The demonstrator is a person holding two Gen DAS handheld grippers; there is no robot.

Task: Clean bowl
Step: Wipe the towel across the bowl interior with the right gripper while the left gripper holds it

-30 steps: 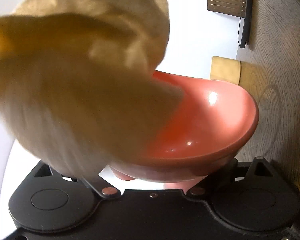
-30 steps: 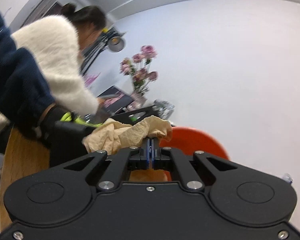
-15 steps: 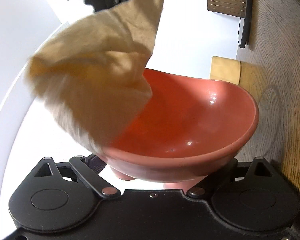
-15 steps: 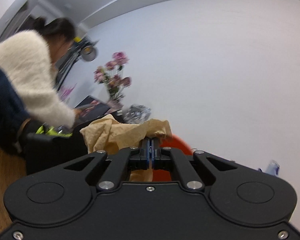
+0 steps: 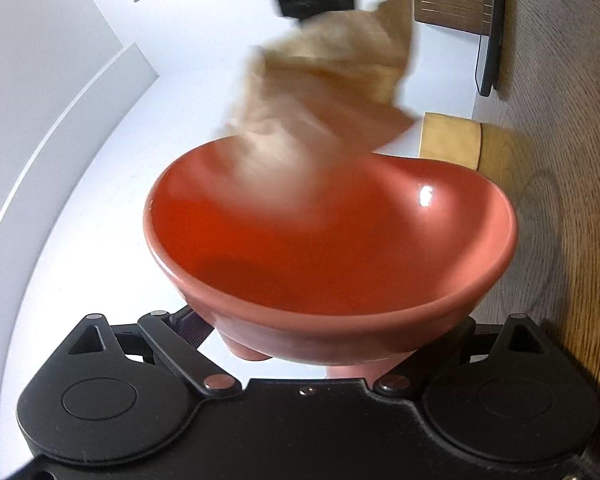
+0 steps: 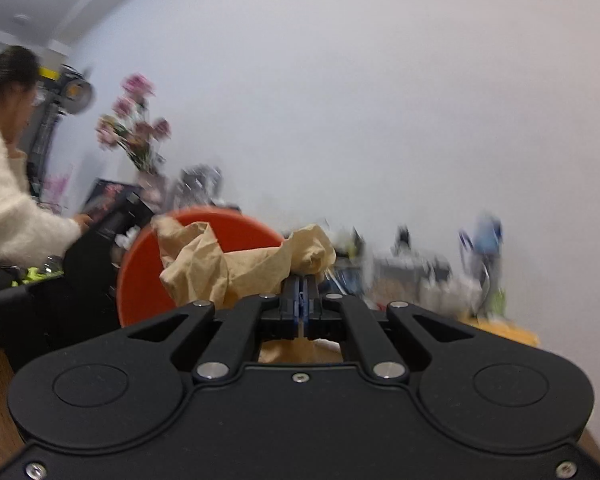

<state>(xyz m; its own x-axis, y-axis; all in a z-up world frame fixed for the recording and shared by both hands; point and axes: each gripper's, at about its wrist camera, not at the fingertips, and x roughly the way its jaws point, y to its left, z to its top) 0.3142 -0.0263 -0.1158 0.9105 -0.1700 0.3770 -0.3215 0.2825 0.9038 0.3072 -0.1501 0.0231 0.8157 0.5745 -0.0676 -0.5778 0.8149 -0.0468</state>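
Observation:
A coral-red bowl fills the left wrist view, held up off the table and tilted. My left gripper is shut on the bowl's near rim; its fingertips are hidden under the bowl. A crumpled tan paper towel, blurred, hangs over the bowl's far rim. In the right wrist view my right gripper is shut on the paper towel, with the bowl just behind it to the left.
A dark wooden table lies at the right, with a tan pad and a black phone on its edge. In the right wrist view a person in a white sweater, flowers and blurred clutter stand along a white wall.
The paper towel has moved from the bowl's left side up and across to its far rim, uncovering the bowl's inside. The right gripper has swung right. The bowl has stayed put.

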